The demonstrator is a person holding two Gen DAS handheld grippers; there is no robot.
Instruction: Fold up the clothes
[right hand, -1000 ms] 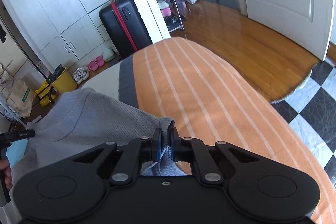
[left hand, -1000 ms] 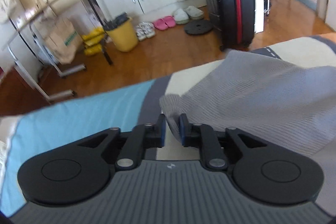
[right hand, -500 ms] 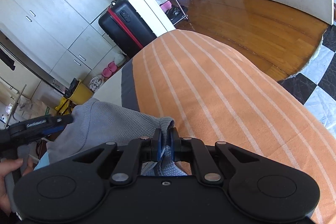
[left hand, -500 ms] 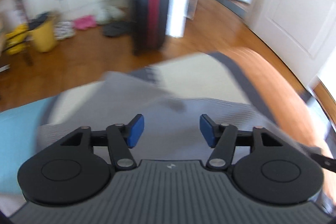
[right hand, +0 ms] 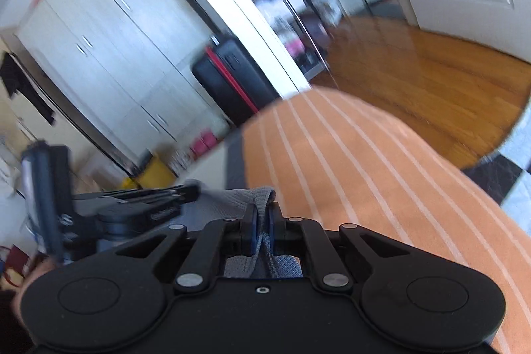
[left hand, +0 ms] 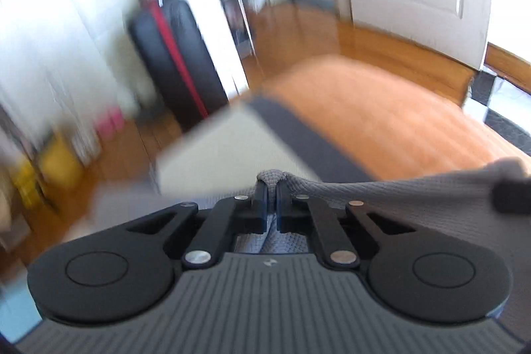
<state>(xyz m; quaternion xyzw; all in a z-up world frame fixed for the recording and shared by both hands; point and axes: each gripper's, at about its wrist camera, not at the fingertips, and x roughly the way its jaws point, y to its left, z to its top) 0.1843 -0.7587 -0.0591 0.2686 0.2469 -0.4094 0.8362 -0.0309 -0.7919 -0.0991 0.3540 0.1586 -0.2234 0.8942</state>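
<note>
Now each claw, left claw [left hand: 271,188] and right claw [right hand: 262,210], pinches the grey garment [left hand: 398,198].

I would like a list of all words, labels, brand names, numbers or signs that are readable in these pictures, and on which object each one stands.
No readable text in either view.
Left hand-held gripper: a small pale emblem on its ribbed grey housing, a mark and not letters.
Black suitcase: blurred, no label legible.
Grey garment and orange striped bedcover: no print visible.
</note>
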